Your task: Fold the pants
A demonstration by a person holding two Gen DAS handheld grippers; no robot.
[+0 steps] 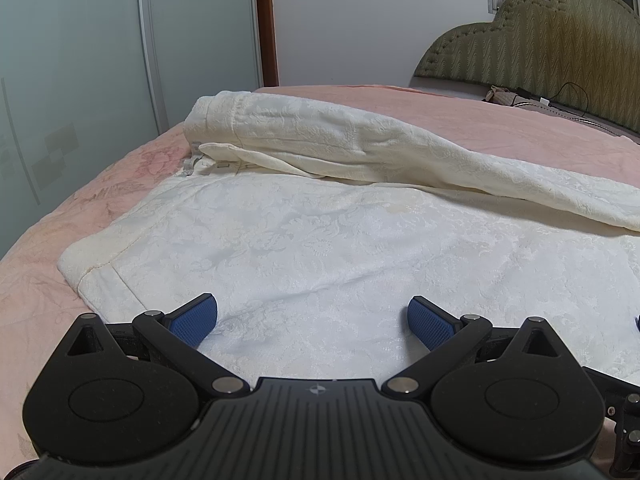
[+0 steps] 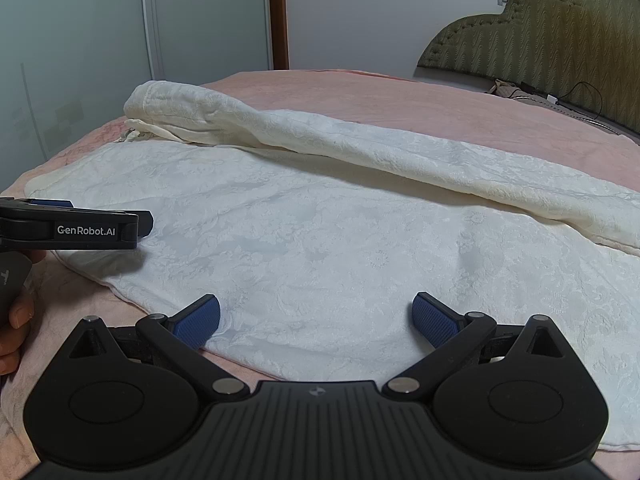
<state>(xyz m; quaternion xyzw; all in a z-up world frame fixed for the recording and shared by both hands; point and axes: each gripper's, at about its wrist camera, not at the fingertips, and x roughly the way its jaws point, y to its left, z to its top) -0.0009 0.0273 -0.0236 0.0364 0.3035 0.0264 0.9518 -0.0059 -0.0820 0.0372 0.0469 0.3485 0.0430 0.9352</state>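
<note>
Cream-white patterned pants (image 1: 328,240) lie on a pink bed, waistband to the left, near leg spread flat. The far leg (image 1: 360,148) lies bunched in a long ridge behind it. My left gripper (image 1: 313,322) is open low over the near leg, close to the waistband corner, with blue pads (image 1: 196,322) wide apart and nothing between them. In the right wrist view the same pants (image 2: 320,232) fill the middle, and my right gripper (image 2: 316,320) is open over the near leg's front edge. The left gripper (image 2: 96,226) shows there from the side at the left.
The pink bedspread (image 1: 480,116) runs back to an olive quilted headboard (image 1: 540,48), with cables and small items (image 1: 516,96) at its foot. Sliding wardrobe doors (image 1: 100,60) stand left of the bed. A person's hand (image 2: 16,320) holds the left gripper's handle.
</note>
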